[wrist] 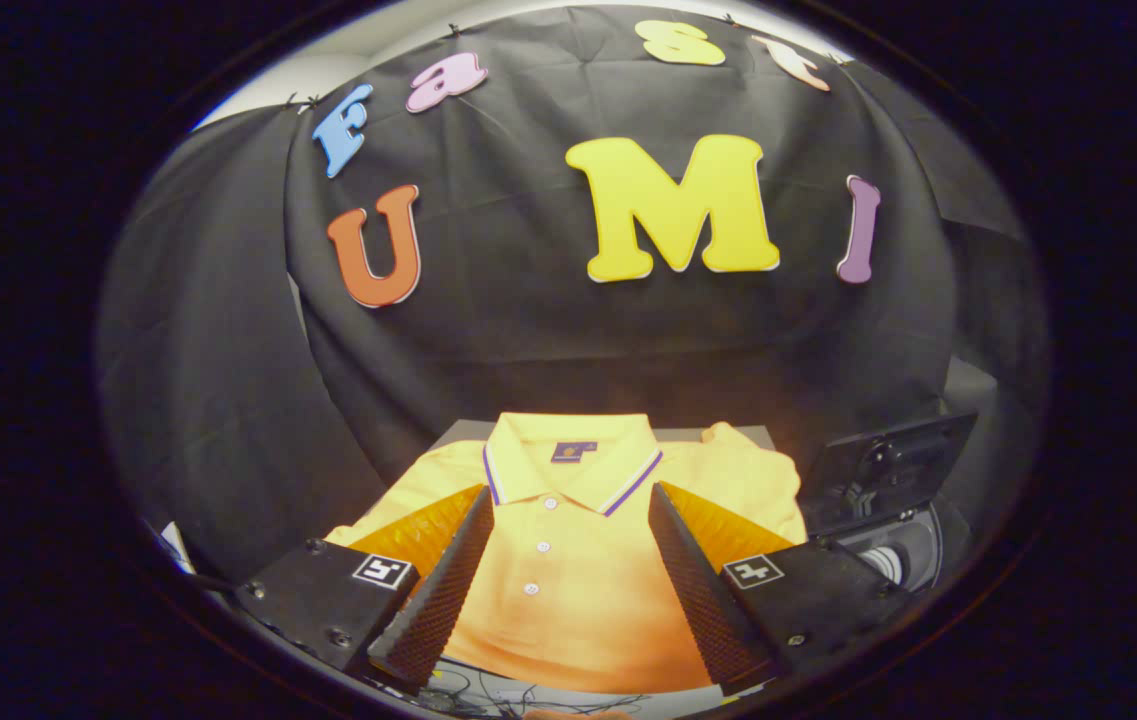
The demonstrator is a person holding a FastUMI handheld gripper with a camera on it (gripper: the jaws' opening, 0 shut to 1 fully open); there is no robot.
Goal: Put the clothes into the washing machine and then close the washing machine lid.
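A yellow polo shirt (568, 540) with a striped collar and white buttons lies folded flat on a grey table (743, 434), collar toward the booth wall. My gripper (568, 505) hovers over it, fingers spread wide apart and open, one on each side of the button placket, with nothing pressed between them. To the right of the shirt stands the small washing machine (903, 545), its dark lid (893, 465) raised upright and the drum opening visible below it.
Black cloth wall rises close behind the table. Loose thin cables (488, 695) lie at the table's near edge below the fingers. A white object edge (173, 550) shows at the far left.
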